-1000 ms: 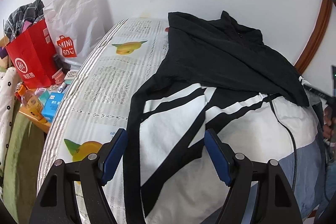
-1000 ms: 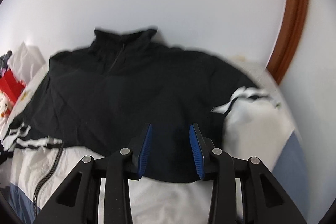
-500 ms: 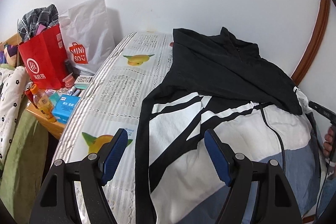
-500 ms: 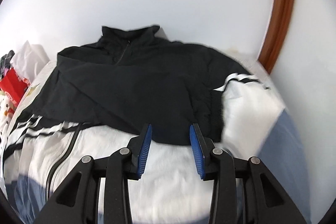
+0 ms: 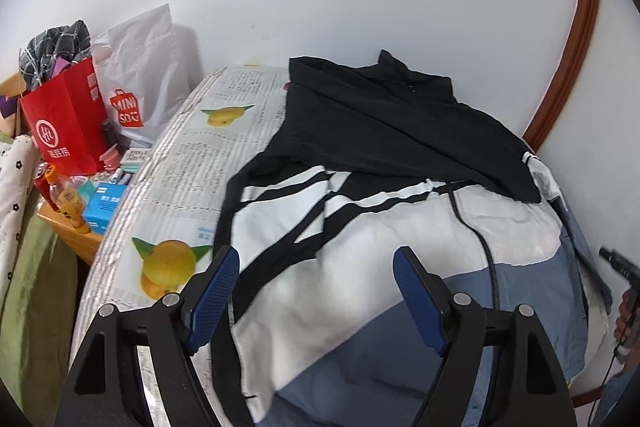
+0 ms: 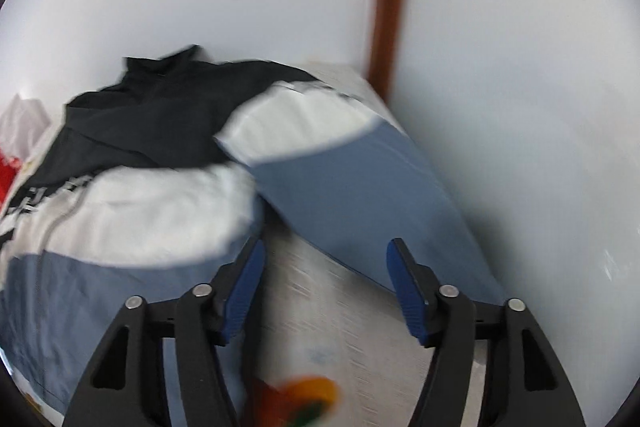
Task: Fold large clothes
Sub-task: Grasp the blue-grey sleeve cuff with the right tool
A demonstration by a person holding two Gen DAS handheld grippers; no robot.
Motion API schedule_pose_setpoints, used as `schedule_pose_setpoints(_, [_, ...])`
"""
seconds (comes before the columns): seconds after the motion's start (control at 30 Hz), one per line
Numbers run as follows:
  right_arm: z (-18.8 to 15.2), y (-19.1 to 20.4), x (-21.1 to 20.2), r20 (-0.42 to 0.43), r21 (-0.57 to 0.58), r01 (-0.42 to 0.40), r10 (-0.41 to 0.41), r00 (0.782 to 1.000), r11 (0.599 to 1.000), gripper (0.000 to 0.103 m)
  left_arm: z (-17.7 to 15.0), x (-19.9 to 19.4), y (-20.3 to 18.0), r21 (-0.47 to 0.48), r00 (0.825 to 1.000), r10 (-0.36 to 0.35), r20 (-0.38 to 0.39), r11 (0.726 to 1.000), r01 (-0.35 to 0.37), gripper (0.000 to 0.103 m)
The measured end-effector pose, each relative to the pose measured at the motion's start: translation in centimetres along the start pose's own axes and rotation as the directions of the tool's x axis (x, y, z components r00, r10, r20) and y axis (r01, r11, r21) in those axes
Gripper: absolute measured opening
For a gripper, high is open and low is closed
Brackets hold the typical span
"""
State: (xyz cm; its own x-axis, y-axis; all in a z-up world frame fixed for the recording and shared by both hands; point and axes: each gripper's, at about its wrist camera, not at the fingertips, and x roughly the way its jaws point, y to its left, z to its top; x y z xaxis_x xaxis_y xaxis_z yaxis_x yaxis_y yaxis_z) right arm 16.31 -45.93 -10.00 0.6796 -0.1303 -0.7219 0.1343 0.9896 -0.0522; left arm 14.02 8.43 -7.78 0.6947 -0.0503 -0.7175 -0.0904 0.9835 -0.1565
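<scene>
- Lying flat across the frame's middle, the jacket (image 5: 400,227) has one sleeve (image 5: 420,143) folded over (the other (image 6: 352,187) looks unfolded).
- Left gripper (image 5: 316,287) and right gripper (image 6: 324,283) both gape, holding nothing.

- Smooth, thin matt cloth: jacket (image 5: 400,227)
- Ribbed blue rubbery pads (image 5: 214,293), matt black plastic frame
- Glossy red paper bag (image 5: 64,115)
- Varnished wood trim (image 5: 576,43)

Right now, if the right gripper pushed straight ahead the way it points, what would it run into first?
Most likely the jacket's blue sleeve, which lies across the printed table cover just beyond the open right gripper. The view is blurred, so depth is uncertain; the white wall stands behind it.
</scene>
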Motion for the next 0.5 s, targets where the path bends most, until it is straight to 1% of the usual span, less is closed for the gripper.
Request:
schedule_pose_setpoints(0.07, [-1.3, -2.0, 0.4, -0.022, 0.005, 0.042, -0.042, 0.999, 0.999, 0.073, -0.1, 0.1, -0.5, 0.001, 1.0, -0.004, -0.001, 1.0, 0.004, 0.078])
schedule_pose_setpoints(0.1, [-2.1, -2.9, 0.8, -0.045, -0.009, 0.066, -0.066, 0.997, 0.998, 0.073, -0.1, 0.2, -0.8, 0.002, 1.0, -0.003, -0.002, 1.0, 0.003, 0.078])
schedule_pose_setpoints(0.17, [-3.2, -4.0, 1.3, -0.062, -0.029, 0.1, -0.101, 0.993, 0.995, 0.073, -0.3, 0.4, -1.4, 0.008, 1.0, 0.002, -0.005, 1.0, -0.002, 0.079])
schedule_pose_setpoints(0.27, [-4.6, -5.3, 2.1, -0.071, -0.047, 0.116, -0.12, 0.99, 0.992, 0.073, -0.3, 0.8, -2.1, 0.008, 1.0, 0.011, -0.021, 1.0, -0.011, 0.079])
schedule_pose_setpoints(0.33, [-5.2, -6.2, 2.7, -0.076, -0.04, 0.123, -0.125, 0.989, 0.992, 0.073, -0.2, 0.9, -2.6, 0.014, 0.999, 0.022, -0.023, 1.0, -0.022, 0.079])
schedule_pose_setpoints(0.43, [-5.4, -7.1, 3.9, -0.08, -0.037, 0.128, -0.13, 0.988, 0.991, 0.073, -0.1, 0.9, -3.1, 0.02, 0.999, 0.042, -0.017, 0.999, -0.042, 0.079])
schedule_pose_setpoints(0.5, [-5.3, -7.5, 5.0, -0.092, -0.036, 0.146, -0.148, 0.985, 0.989, 0.073, 0.0, 1.0, -3.3, 0.019, 0.999, 0.05, -0.019, 0.999, -0.049, 0.079])
